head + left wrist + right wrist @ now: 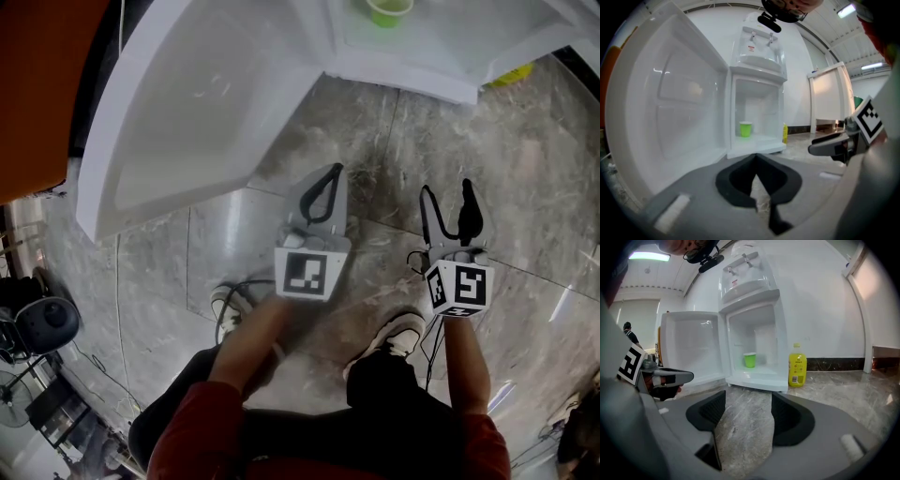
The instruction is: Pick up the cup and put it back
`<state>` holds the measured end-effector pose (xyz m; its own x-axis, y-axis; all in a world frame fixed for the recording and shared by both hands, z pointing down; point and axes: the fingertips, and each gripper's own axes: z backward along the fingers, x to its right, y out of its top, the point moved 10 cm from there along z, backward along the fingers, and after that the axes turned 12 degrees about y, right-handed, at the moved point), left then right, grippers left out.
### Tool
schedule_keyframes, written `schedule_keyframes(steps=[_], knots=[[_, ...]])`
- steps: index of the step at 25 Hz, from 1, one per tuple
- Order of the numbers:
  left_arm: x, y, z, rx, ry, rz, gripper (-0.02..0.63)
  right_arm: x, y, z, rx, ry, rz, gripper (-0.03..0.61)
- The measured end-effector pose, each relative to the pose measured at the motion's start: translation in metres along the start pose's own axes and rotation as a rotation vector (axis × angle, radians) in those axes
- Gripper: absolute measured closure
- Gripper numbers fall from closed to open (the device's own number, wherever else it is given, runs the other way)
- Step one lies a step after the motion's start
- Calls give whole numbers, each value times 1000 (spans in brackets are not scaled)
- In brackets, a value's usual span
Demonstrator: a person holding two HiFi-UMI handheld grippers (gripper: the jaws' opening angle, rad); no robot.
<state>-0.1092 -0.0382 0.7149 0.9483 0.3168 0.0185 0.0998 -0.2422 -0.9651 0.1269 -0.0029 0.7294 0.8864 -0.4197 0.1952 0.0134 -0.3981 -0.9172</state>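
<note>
A green cup (388,9) stands on the shelf inside the open lower compartment of a white water dispenser (422,70); it also shows as the cup (745,129) and the cup (749,360) in the two gripper views. My left gripper (334,172) hangs over the floor well short of the cabinet, its jaws closed tip to tip with nothing between them (756,157). To its right my right gripper (447,190) stands open, only bare floor showing between its jaws (747,401). Both are far from the cup.
The cabinet's white door (187,94) is swung open to the left. A yellow bottle (797,365) stands on the marble floor (375,141) just right of the cabinet. An orange object (42,84) is at far left, a fan (42,323) lower left.
</note>
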Motion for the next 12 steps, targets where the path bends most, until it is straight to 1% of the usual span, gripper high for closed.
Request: schedule_keyframes(steps=[7,9,12], knots=[[-1,1,-1,-6,6,15,613,2,1,-2,0,6,6,273],[-2,1,-1,-3,8,14,612,2,1,-3,-14,8,6,275],[-2,1,0,-4,7,10,612,2,-2,-5,-41,15,11,294]])
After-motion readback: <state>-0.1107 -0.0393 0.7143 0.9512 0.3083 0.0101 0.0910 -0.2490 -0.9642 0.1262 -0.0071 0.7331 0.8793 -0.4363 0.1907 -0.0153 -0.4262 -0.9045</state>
